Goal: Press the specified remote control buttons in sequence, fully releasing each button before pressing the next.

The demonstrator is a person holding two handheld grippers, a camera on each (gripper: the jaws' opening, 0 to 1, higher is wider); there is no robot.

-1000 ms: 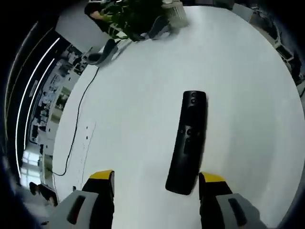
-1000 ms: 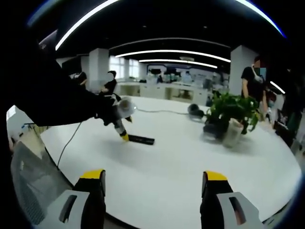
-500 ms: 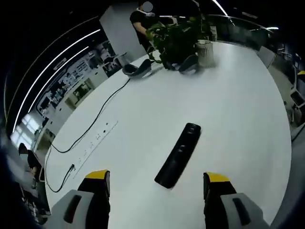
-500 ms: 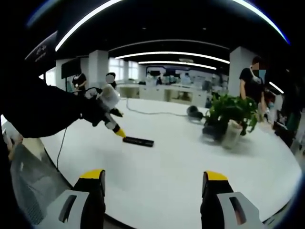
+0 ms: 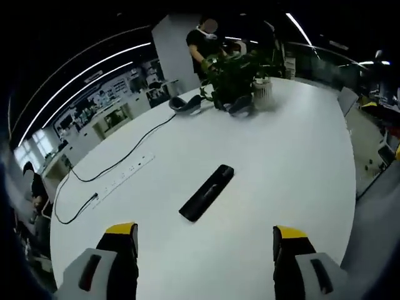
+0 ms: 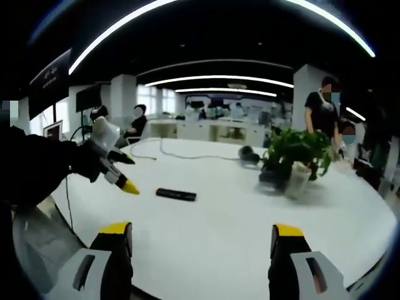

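A black remote control (image 5: pixel 207 192) lies flat on the white table (image 5: pixel 287 156), slanted, well ahead of my left gripper (image 5: pixel 206 234), whose yellow-tipped jaws stand wide apart with nothing between them. In the right gripper view the same remote (image 6: pixel 175 194) lies left of centre on the table (image 6: pixel 237 225). The left gripper (image 6: pixel 126 174), held by a dark-sleeved arm, hovers to the left of it and clear of it. My right gripper (image 6: pixel 201 231) is open and empty, near the table's front edge and far from the remote.
A potted plant (image 5: pixel 237 72) (image 6: pixel 297 150) and dark headphones (image 5: pixel 184 103) (image 6: pixel 249 153) sit at the far side. A black cable (image 5: pixel 119 164) and a white power strip (image 5: pixel 125 178) run along the left. A person (image 6: pixel 322 109) stands behind the plant.
My left gripper has drawn back and up from the remote, which now looks smaller and farther off. In the right gripper view it has moved left, away from the remote. The remote has stayed put.
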